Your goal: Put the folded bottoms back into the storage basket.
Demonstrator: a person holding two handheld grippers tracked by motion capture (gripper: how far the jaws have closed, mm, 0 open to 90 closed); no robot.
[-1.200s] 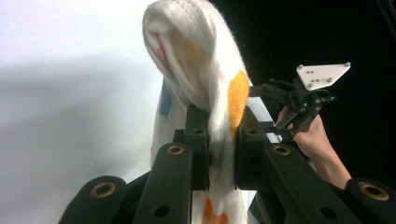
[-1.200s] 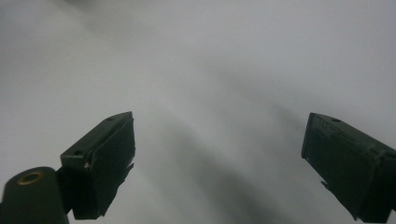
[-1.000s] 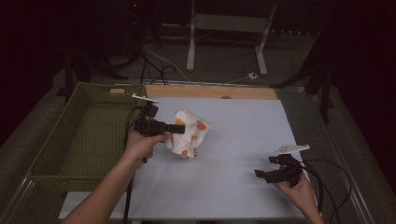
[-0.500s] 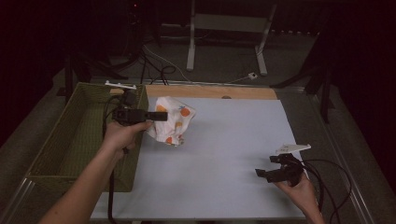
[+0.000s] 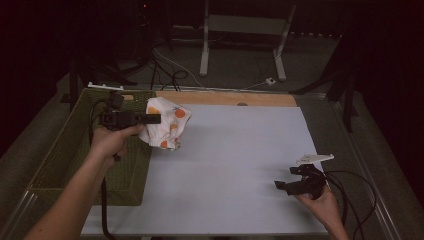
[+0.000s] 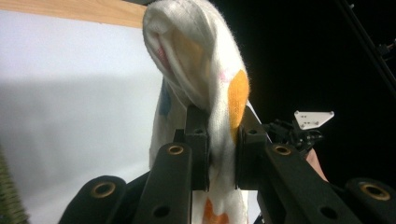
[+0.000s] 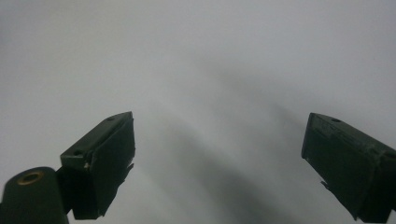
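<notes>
1. Sock (image 5: 167, 125), white with orange spots, hangs clear of the worktop (image 5: 235, 165), beside the basket (image 5: 75, 150) rim, apparently bound for it
2. Left hand-held gripper (image 5: 152, 119) pinches it tight; right hand-held gripper (image 5: 281, 186) rests wide apart, holding nothing

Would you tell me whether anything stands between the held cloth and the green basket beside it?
Nothing visible does. The left gripper holds the cloth in the air just right of the basket; only the basket's near wall lies between them, and its top is open.

Dark room, grey floor (image 5: 240, 70) with cables (image 5: 170, 70), metal stand legs (image 5: 242, 42) behind the table (image 5: 240, 165)
</notes>
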